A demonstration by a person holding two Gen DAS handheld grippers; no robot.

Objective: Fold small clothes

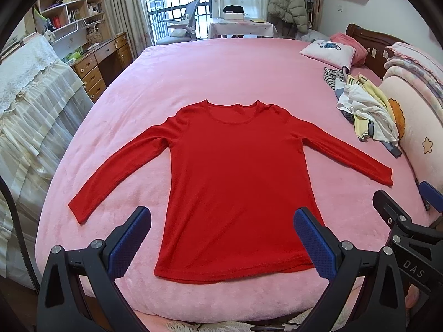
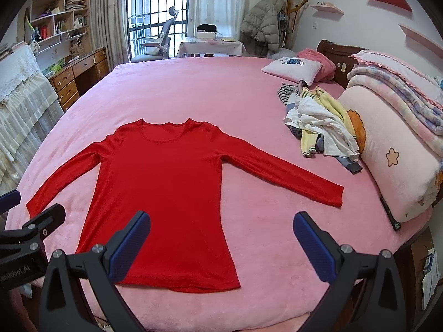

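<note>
Left gripper is hovering over the near hem, fingers spread wide, gripping nothing. Red long-sleeved top is lying flat on the pink bedspread, sleeves splayed left and right, neckline far. Right gripper is hovering likewise, wide and empty. Risks: plush bedspread getting pinched along with the fabric; a sleeve bunching during folding; right cuff drifting toward the clothes pile.

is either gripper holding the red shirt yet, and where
Neither. The left gripper and right gripper are both open, above the flat red shirt.
</note>
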